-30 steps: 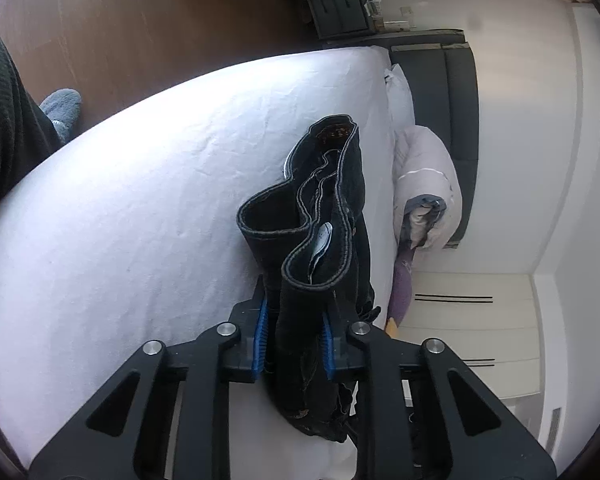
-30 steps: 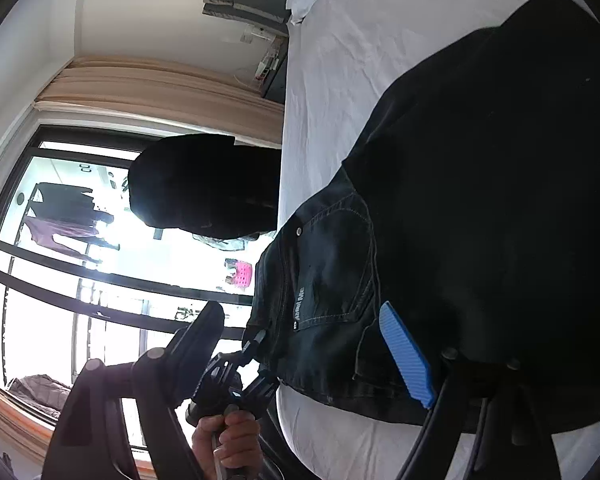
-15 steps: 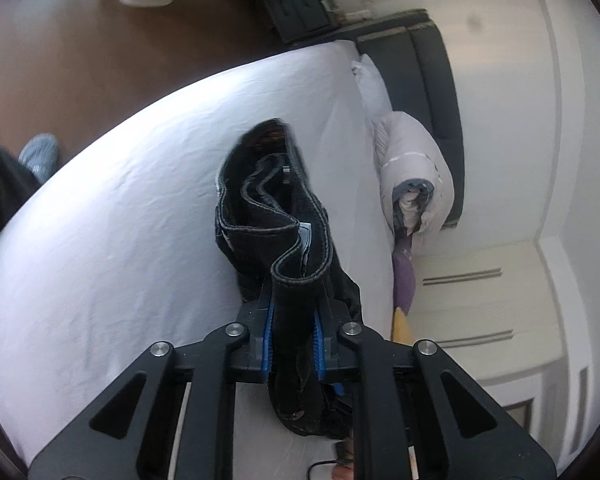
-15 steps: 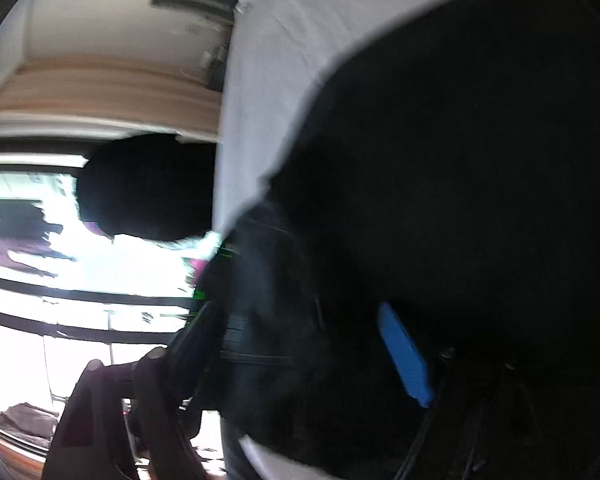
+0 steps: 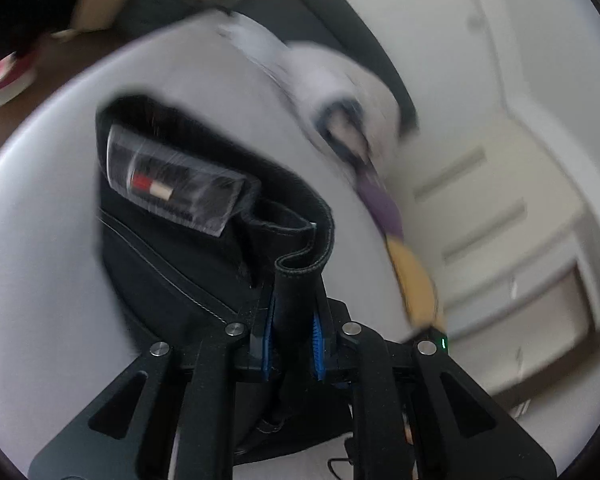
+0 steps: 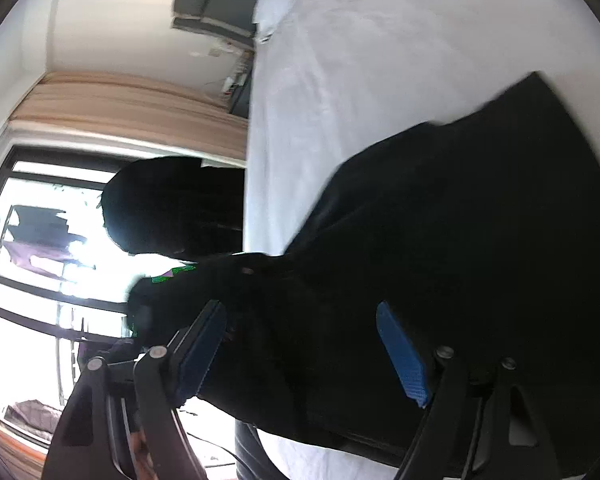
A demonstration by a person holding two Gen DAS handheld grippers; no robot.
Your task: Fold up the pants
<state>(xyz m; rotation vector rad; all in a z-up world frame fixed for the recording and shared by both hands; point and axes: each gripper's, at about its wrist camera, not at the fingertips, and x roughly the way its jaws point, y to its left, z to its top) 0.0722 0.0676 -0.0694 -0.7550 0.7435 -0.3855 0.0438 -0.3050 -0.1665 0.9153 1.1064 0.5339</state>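
Observation:
The black pants (image 5: pixel 172 264) hang over the white bed (image 5: pixel 40 240) in the left wrist view, lifted by the waistband. A shiny label (image 5: pixel 172 188) inside the waistband faces the camera. My left gripper (image 5: pixel 294 308) is shut on a stitched fold of that waistband. In the right wrist view the pants (image 6: pixel 460 220) spread dark across the sheet (image 6: pixel 340 60), and their waist end rises toward the left. My right gripper (image 6: pixel 300 312) stands open just over this cloth. Its blue pads (image 6: pixel 400 352) are wide apart and do not press the cloth.
A rolled white duvet and pillows (image 5: pixel 340 80) lie at the head of the bed, with a cream wardrobe (image 5: pixel 520 240) behind. Wooden floor (image 5: pixel 4 128) shows beyond the bed's edge. A bright window (image 6: pixel 32 280), a beige curtain (image 6: pixel 120 108) and a person's dark shape (image 6: pixel 160 208) are to the left.
My left gripper has risen and rolled with the waistband, so the label now faces the camera. My right gripper has shifted across the pants, whose waist end has lifted.

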